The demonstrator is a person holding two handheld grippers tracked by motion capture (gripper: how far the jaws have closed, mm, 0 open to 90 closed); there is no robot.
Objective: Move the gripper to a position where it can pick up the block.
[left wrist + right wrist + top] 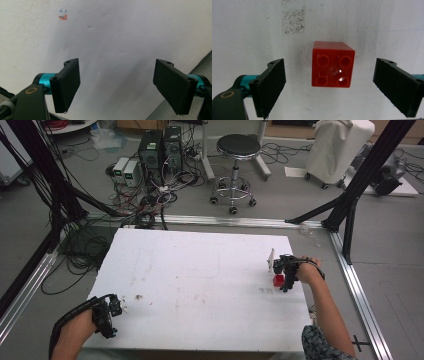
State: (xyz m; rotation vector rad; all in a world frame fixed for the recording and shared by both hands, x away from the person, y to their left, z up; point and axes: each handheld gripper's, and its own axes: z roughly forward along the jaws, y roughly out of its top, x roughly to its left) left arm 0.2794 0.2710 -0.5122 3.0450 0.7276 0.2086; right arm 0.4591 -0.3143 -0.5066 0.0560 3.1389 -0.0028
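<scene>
Near the table's (200,270) right edge sits a glossy red brick (333,65), square with four round studs, on the scuffed white matte top; the right gripper (329,87) hangs over it, flat black jaws spread wide, untouching; the left gripper (117,86), at the near-left corner, gapes above bare dented surface.

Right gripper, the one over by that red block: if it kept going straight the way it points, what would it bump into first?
Probably the red block, which sits centred between the right gripper's open jaws, on the white table.
</scene>
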